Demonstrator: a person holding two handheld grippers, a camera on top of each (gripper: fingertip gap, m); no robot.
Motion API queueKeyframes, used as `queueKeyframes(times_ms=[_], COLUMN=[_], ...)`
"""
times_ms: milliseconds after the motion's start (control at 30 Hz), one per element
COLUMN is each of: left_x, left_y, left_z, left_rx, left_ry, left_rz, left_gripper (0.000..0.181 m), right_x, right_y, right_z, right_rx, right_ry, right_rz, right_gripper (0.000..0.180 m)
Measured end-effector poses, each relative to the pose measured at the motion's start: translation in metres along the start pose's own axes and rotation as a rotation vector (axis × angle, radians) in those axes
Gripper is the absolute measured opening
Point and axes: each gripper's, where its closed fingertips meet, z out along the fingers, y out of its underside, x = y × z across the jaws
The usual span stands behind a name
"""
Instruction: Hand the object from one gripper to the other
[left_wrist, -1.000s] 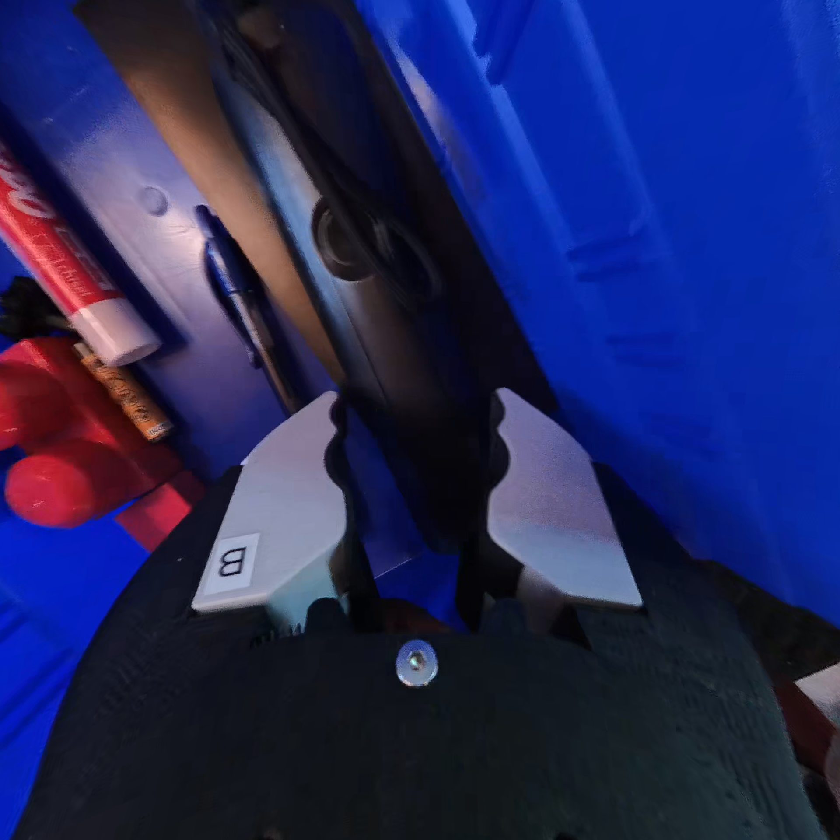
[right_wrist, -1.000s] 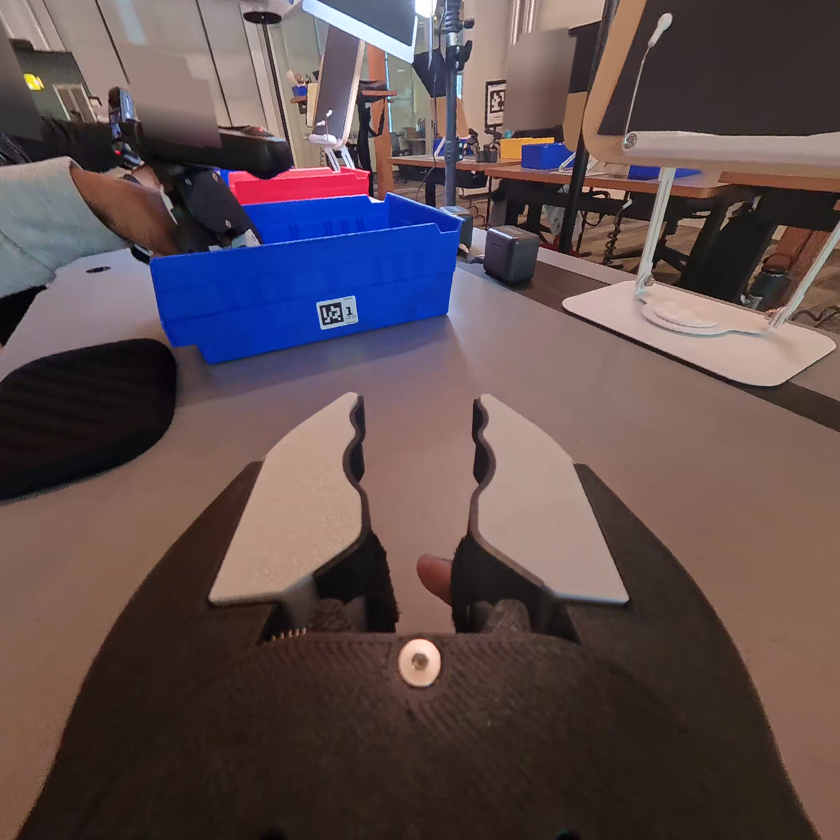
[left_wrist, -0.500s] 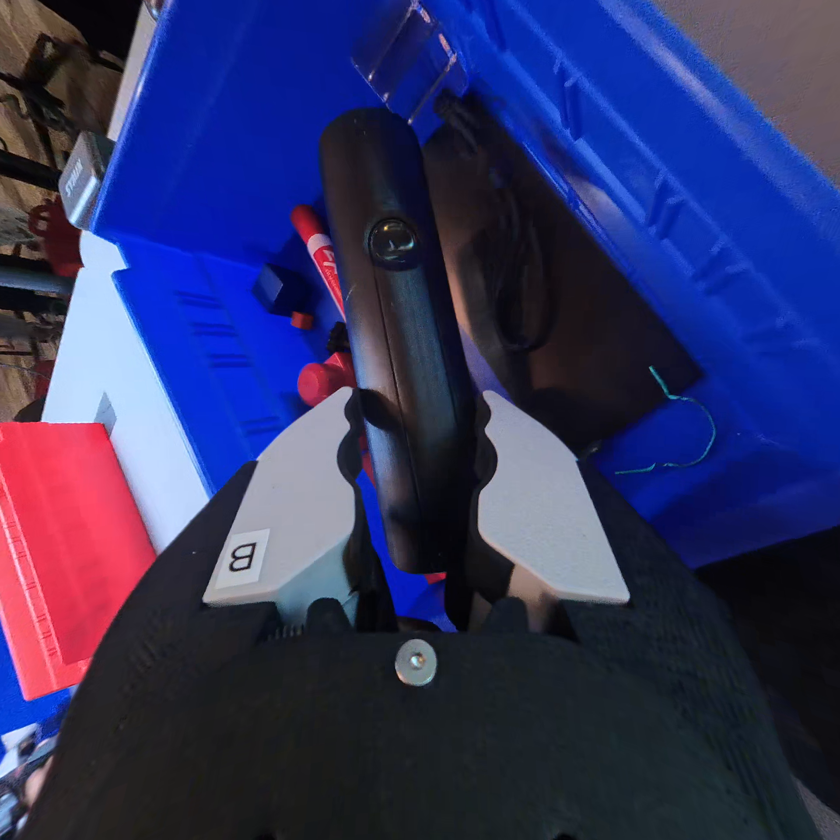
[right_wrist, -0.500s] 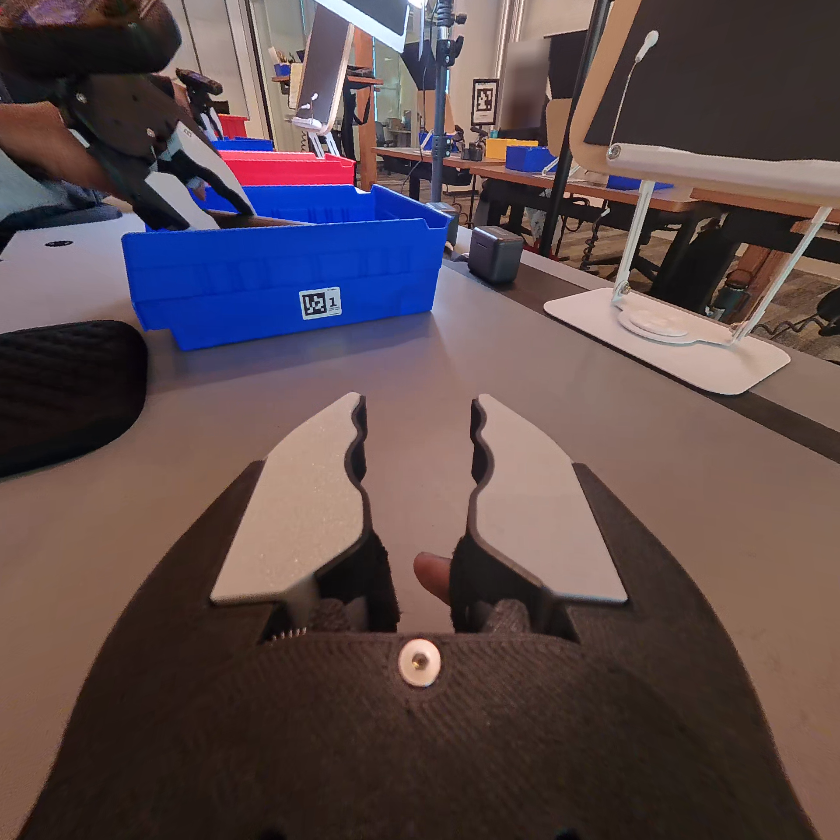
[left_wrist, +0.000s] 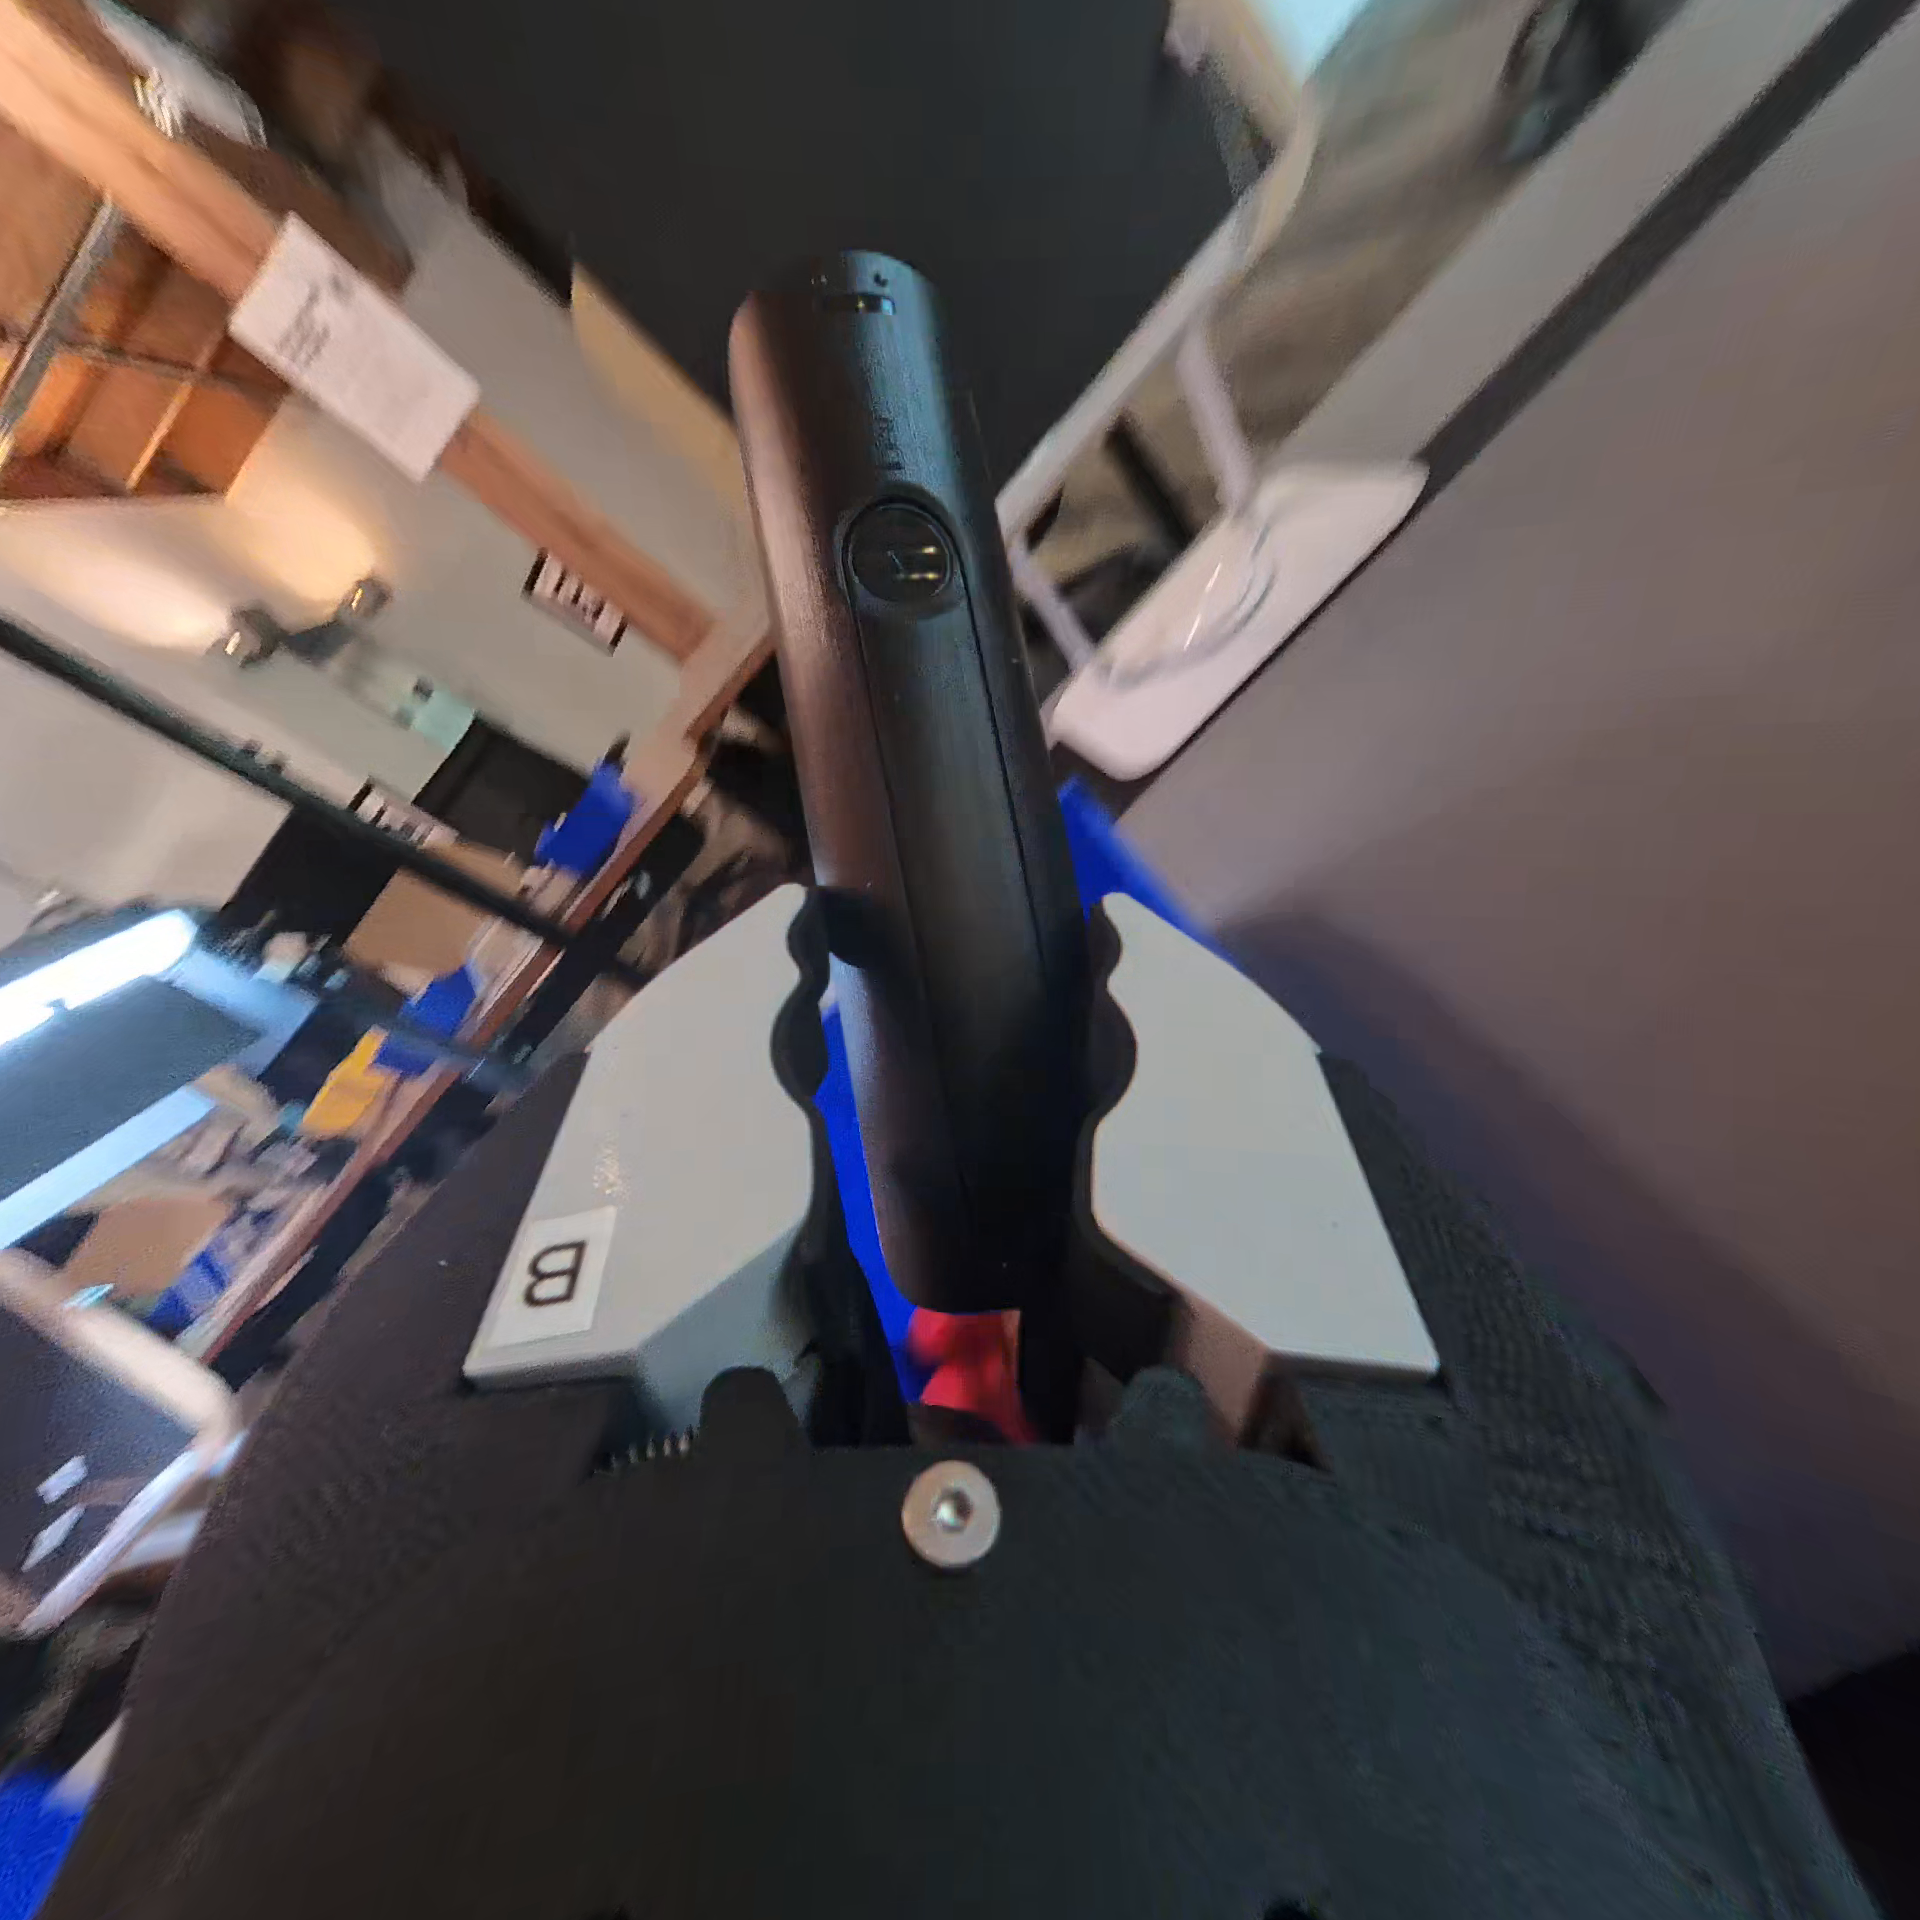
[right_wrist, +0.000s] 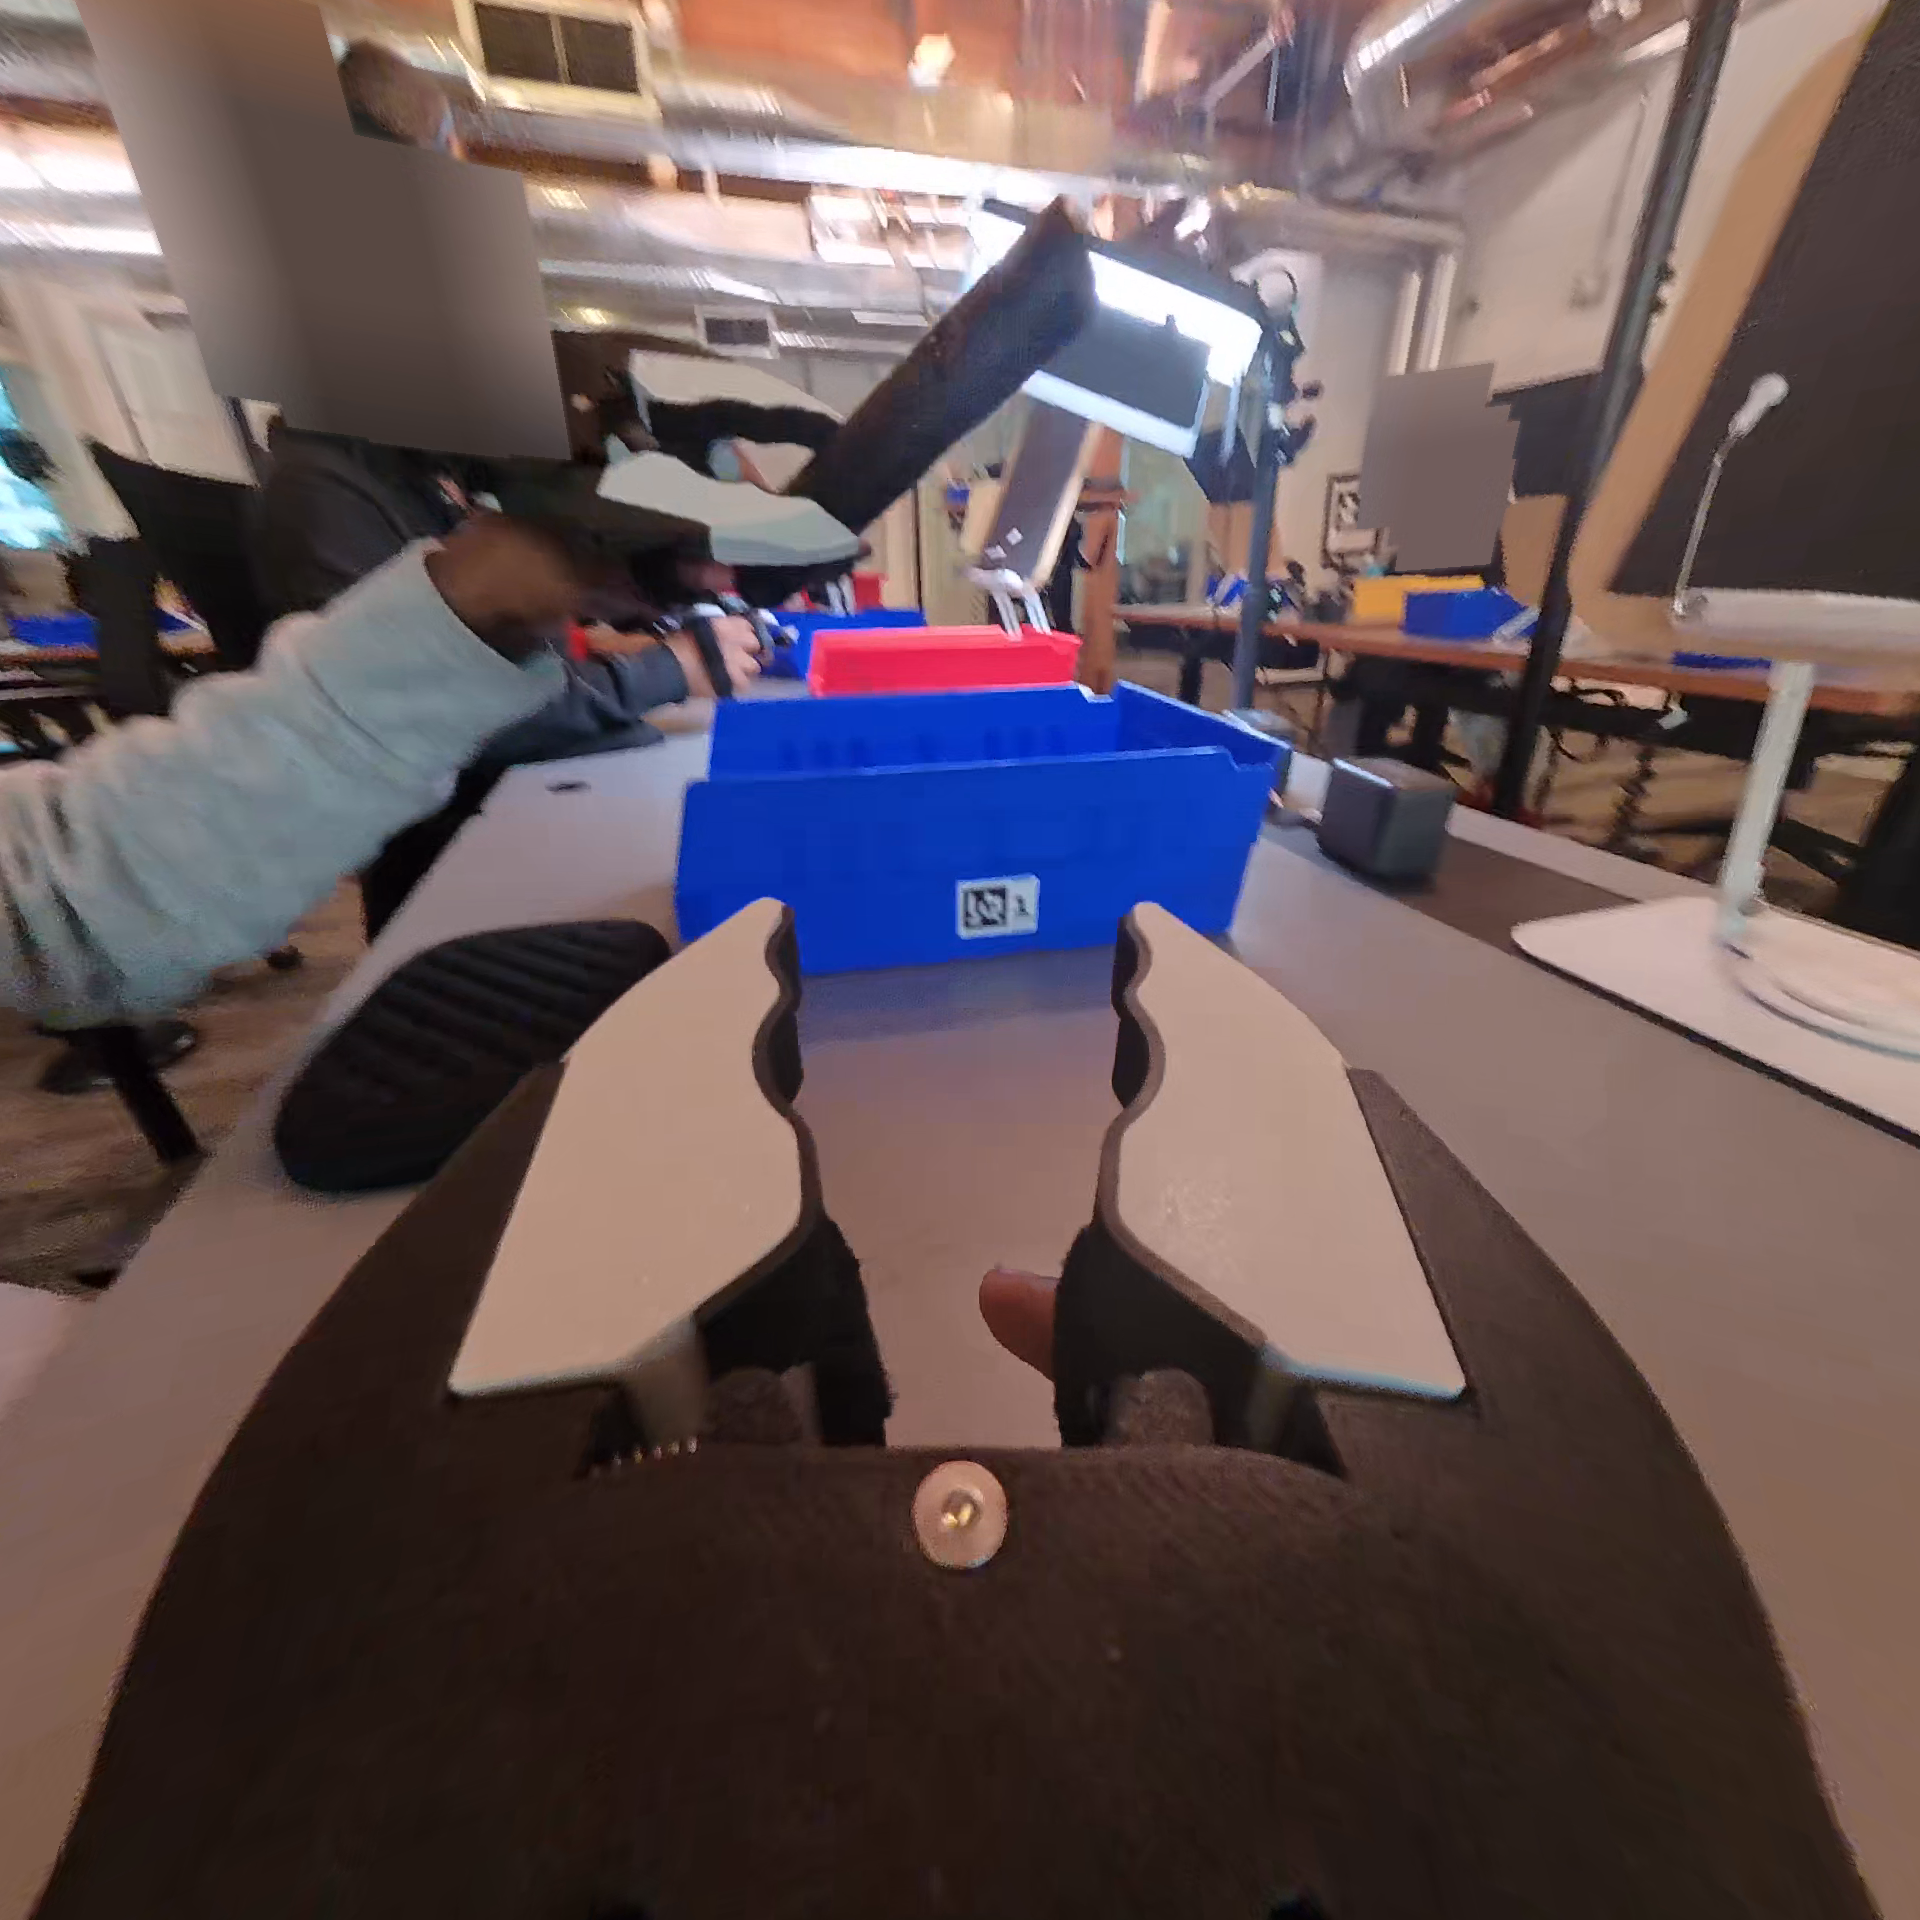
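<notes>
Left gripper (left_wrist: 951, 1049): foreground of the left wrist view, two grey fingers (left_wrist: 686, 1153) clenched on a long black device (left_wrist: 914, 748). The device runs up the centre of the frame, its lower end between the jaws, its rounded far end at upper centre; a round button sits on its upper half. Background behind it is tilted and blurred.

Right gripper (right_wrist: 956, 997): lower centre of the right wrist view, grey fingers (right_wrist: 1236, 1132) spread apart, nothing between them. It hangs over a grey table (right_wrist: 1558, 1195).

Black ribbed pad (right_wrist: 457, 1029): on the table, left of centre, just beyond the left finger.

Blue bin (right_wrist: 966, 831): centre of the frame, beyond the fingertips, a small square tag on its near wall.

Red bin (right_wrist: 940, 657): just behind the blue bin.

White stand base (right_wrist: 1683, 966): right edge, on the table.

Left gripper, as seen in the right wrist view (right_wrist: 748, 488): upper left of centre, raised above the bins, held by a hand in a pale sleeve (right_wrist: 260, 769). The black device (right_wrist: 956, 353) slants up and right from its jaws, well apart from the right gripper.
</notes>
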Motion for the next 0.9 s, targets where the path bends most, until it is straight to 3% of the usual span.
queueKeyframes(times_ms=[267,400,500,533,667,733,800,900], left_x=[0.131,0.196,0.228,0.233,0.233,0.236,0.233,0.221], left_y=[-0.12,-0.137,-0.133,-0.131,-0.122,-0.117,-0.107,-0.112], left_z=[0.008,0.015,0.022,0.023,0.033,0.037,0.046,0.045], left_rx=[0.415,0.435,0.405,0.397,0.364,0.347,0.281,0.281], left_ry=[0.33,0.428,0.452,0.442,0.351,0.294,0.132,-0.102], left_rz=[-0.262,-0.228,-0.164,-0.139,-0.071,-0.022,0.179,0.429], left_gripper=[0.047,0.048,0.048,0.048,0.049,0.061,0.076,0.068], right_x=[-0.019,-0.018,-0.008,-0.001,0.008,0.016,0.019,0.019], right_y=[-0.043,-0.061,-0.062,-0.056,-0.044,-0.045,-0.046,-0.046], right_z=[-0.004,-0.013,-0.017,-0.016,-0.014,-0.014,-0.014,-0.014], right_rx=[0.241,0.332,0.336,0.298,0.211,0.251,0.281,0.314], right_ry=[-0.099,-0.117,-0.086,-0.055,0.01,0.117,0.176,0.223], right_rz=[0.076,0.168,0.231,0.27,0.328,0.309,0.336,0.39], right_gripper=[0.063,0.062,0.042,0.028,0.025,0.026,0.027,0.028])
